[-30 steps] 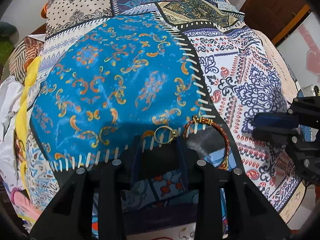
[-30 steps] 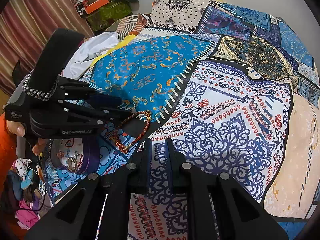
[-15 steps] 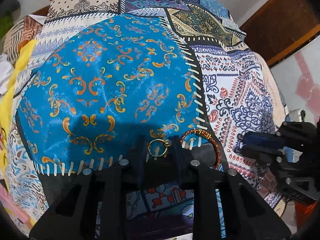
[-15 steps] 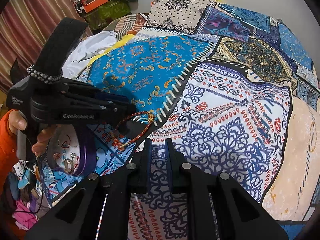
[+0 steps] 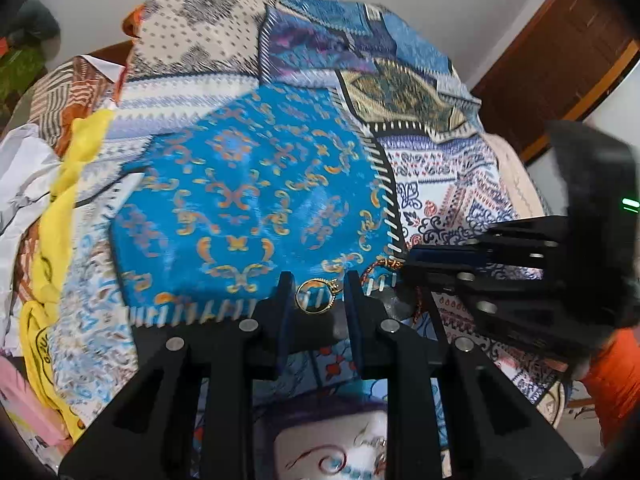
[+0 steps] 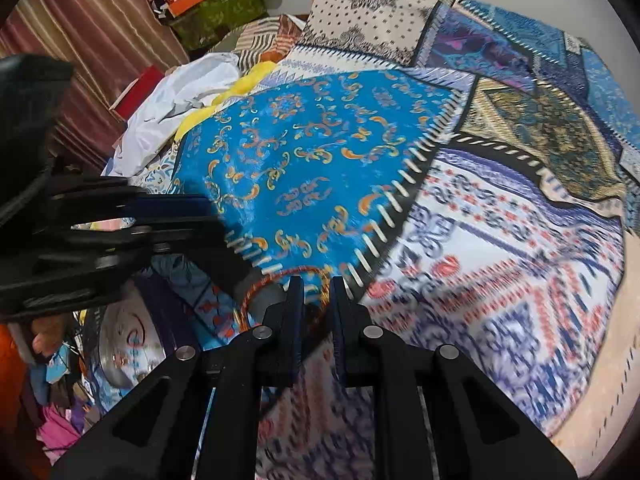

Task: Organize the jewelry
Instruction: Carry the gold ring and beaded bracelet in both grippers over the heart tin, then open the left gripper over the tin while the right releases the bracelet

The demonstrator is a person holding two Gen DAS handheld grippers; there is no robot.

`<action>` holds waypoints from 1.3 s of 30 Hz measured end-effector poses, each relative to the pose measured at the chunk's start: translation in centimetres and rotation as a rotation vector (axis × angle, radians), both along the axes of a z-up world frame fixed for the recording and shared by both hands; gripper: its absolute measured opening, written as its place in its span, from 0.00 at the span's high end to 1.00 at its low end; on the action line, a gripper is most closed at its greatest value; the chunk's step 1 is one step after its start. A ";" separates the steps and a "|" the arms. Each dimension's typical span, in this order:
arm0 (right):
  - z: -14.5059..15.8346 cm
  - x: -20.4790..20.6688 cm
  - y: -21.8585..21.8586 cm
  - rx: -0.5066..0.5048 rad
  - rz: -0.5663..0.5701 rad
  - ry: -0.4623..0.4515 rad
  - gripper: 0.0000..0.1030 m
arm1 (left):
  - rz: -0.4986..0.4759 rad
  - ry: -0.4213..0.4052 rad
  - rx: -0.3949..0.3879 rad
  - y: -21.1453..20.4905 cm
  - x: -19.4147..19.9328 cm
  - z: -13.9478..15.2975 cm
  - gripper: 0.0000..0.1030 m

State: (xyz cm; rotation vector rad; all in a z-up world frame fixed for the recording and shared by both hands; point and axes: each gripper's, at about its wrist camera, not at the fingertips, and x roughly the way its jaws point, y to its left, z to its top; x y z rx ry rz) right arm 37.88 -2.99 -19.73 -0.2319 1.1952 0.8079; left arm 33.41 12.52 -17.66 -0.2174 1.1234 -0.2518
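Ring (image 5: 309,310), gold w/ a small setting, sits btwn the tips of my L tool (image 5: 316,292). The pads look clamped on it from both sides. Behind it is the white-stitched edge of the blue patch on the bedspread (image 5: 240,200). I can't tell if the ring is lifted or resting on the cloth.

R tool (image 6: 314,288) points down steeply, jaws almost together, nothing pinched. The red-orange cord bracelet (image 6: 276,278) lies on the bed right at its tips. One side of the loop shows in the thin gap btwn them, the rest curves off to the tool's left. Touching or not, I can't tell; the view is blurred.

A round purple-rimmed dish (image 5: 332,436) sits close under the L tool, on my side of the ring.
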 end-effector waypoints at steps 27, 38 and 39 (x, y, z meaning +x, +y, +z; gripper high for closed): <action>5.2 -3.1 -0.5 0.100 -0.019 -0.101 0.94 | 0.039 -0.082 0.026 1.4 -6.5 3.5 0.77; 7.7 -8.4 1.5 0.108 0.070 -0.190 0.94 | 0.039 -0.141 0.054 0.9 -11.6 7.0 0.77; 7.5 -8.8 1.9 0.109 0.077 -0.184 0.94 | 0.039 -0.140 0.054 1.0 -11.9 7.0 0.77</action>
